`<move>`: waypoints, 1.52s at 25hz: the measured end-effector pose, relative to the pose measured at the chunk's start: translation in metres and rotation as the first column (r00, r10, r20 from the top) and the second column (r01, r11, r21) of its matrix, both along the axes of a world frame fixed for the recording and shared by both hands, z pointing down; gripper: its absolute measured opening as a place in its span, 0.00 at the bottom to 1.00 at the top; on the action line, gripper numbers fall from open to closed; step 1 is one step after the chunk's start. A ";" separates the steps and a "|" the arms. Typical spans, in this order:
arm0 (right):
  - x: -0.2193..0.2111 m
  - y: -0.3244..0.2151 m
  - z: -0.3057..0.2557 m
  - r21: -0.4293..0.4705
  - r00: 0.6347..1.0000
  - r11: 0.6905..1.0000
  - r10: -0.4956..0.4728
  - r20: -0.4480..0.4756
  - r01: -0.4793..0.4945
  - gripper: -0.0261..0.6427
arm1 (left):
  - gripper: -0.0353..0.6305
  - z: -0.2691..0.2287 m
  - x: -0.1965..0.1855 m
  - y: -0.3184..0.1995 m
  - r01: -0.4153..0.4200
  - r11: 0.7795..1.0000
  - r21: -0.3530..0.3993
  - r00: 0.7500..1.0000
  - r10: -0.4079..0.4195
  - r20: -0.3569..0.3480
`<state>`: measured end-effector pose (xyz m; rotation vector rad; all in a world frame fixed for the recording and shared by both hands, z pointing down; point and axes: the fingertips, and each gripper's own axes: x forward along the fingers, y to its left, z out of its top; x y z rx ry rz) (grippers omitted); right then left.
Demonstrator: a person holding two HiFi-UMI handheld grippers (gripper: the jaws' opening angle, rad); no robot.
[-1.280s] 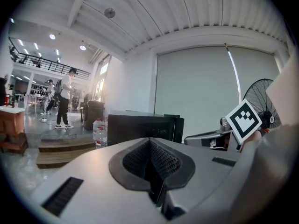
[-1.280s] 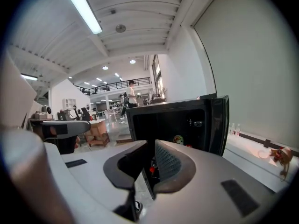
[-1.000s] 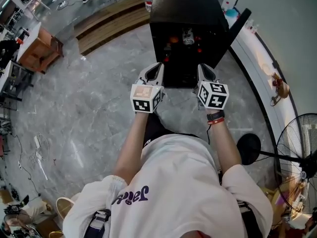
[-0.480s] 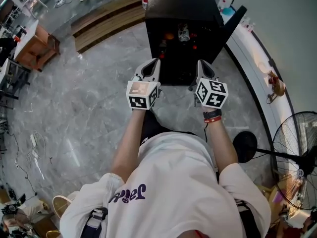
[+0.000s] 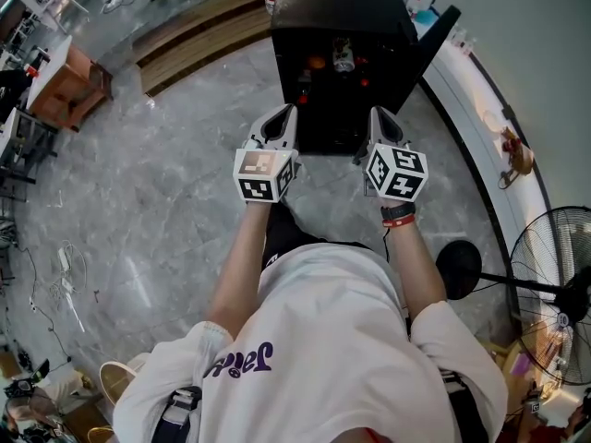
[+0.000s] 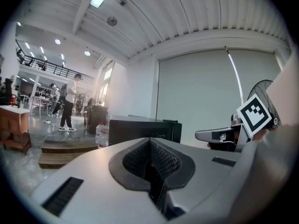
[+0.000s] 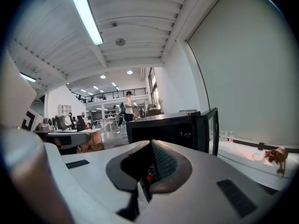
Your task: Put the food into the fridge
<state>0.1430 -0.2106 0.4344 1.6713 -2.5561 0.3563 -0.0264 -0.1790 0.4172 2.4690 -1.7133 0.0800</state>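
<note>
A small black fridge (image 5: 342, 7) stands on the floor with its door (image 5: 441, 40) swung open to the right. On its shelves I see an orange item (image 5: 317, 63), a bottle (image 5: 343, 55) and small red items (image 5: 365, 63). My left gripper (image 5: 282, 120) and right gripper (image 5: 381, 120) hover side by side in front of the open fridge, pointing at it, outside the compartment. Both are shut with nothing between the jaws. The left gripper view shows the closed pads (image 6: 161, 160) and the fridge (image 6: 140, 127) beyond. The right gripper view shows the fridge (image 7: 163, 127) and its door (image 7: 212, 129).
A standing fan (image 5: 554, 293) is at the right, beside a white ledge (image 5: 480, 109) along the wall. A wooden step (image 5: 194, 44) and a water bottle (image 6: 100, 133) lie left of the fridge. A wooden table (image 5: 65, 86) and people stand farther off.
The right gripper has lifted slightly in front of the fridge. The left gripper has hardly moved. Nothing was picked up or let go.
</note>
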 end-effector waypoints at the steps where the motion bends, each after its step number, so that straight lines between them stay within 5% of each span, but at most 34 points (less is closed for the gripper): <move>1: -0.001 0.000 0.000 0.000 1.000 1.000 -0.001 0.000 0.001 0.06 | 0.08 0.000 -0.001 0.000 0.000 1.000 0.000 1.000 0.000 0.000; 29: 0.012 -0.013 0.010 -0.022 1.000 1.000 0.010 -0.004 -0.010 0.06 | 0.08 -0.001 0.010 -0.017 -0.016 1.000 -0.005 1.000 0.016 -0.006; 38: 0.012 -0.026 0.016 -0.065 0.997 0.998 0.017 0.075 -0.012 0.06 | 0.08 0.004 0.013 -0.028 -0.034 0.999 -0.018 0.999 0.034 0.003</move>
